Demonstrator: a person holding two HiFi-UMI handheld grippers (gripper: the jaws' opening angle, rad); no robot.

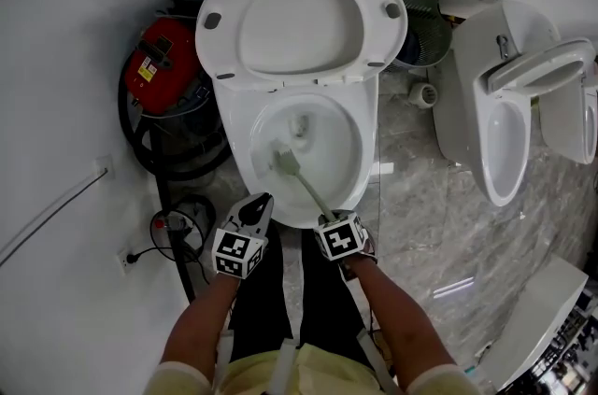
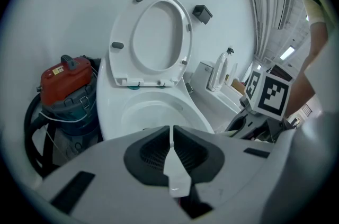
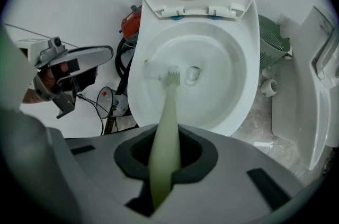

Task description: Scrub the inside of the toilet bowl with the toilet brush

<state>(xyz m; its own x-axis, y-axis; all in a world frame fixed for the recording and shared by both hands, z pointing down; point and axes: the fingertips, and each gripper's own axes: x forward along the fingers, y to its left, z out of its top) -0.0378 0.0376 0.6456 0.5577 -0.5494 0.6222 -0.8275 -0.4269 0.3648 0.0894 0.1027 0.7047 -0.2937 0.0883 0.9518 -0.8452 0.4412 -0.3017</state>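
A white toilet bowl [image 1: 350, 183] stands open with its seat and lid [image 1: 301, 15] raised against the wall. My right gripper [image 1: 329, 221] is shut on the pale green handle of the toilet brush [image 3: 165, 122]. The brush head [image 1: 283, 162] rests inside the bowl on its left wall, near the drain [image 3: 194, 72]. My left gripper [image 1: 258, 208] hovers at the bowl's front rim, left of the right one, shut with nothing in it; its pads [image 2: 186, 152] meet in the left gripper view.
A red vacuum cleaner [image 1: 164, 59] with a black hose [image 1: 136, 141] stands left of the toilet. Cables [image 1: 177, 230] lie on the floor. A second toilet [image 1: 509, 108] and a green basket [image 1: 425, 24] are at the right.
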